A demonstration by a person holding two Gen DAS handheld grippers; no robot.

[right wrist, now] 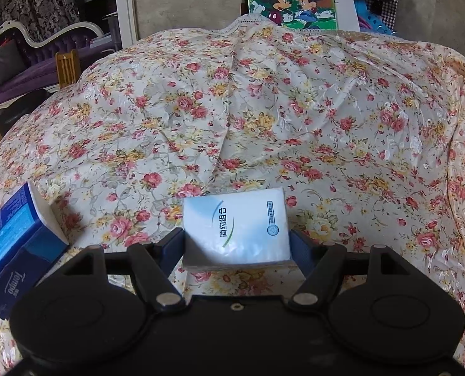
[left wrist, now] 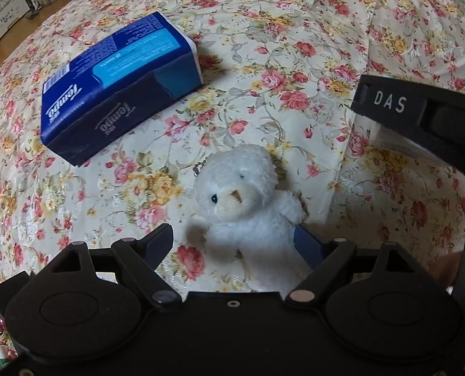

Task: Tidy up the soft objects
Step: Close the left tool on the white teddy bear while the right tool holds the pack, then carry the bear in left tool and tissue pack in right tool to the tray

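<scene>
The white teddy bear (left wrist: 248,200) is only seen from the left wrist, lying on the floral cloth (left wrist: 263,47) between the left gripper (left wrist: 235,244) jaws, which are spread and not squeezing it. The white tissue pack (right wrist: 235,228), pinched by the right gripper (right wrist: 237,247), is only shown properly from the right wrist. The blue Tempo pack (left wrist: 119,87) is caught in both.

Two tissue packs (left wrist: 119,84) (right wrist: 235,232), one teddy bear (left wrist: 248,216)

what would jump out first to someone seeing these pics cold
A white teddy bear lying on the floral cloth between the left gripper's open fingers. Beyond it lies a blue Tempo tissue pack, and the right gripper clamps a white tissue packet.
</scene>
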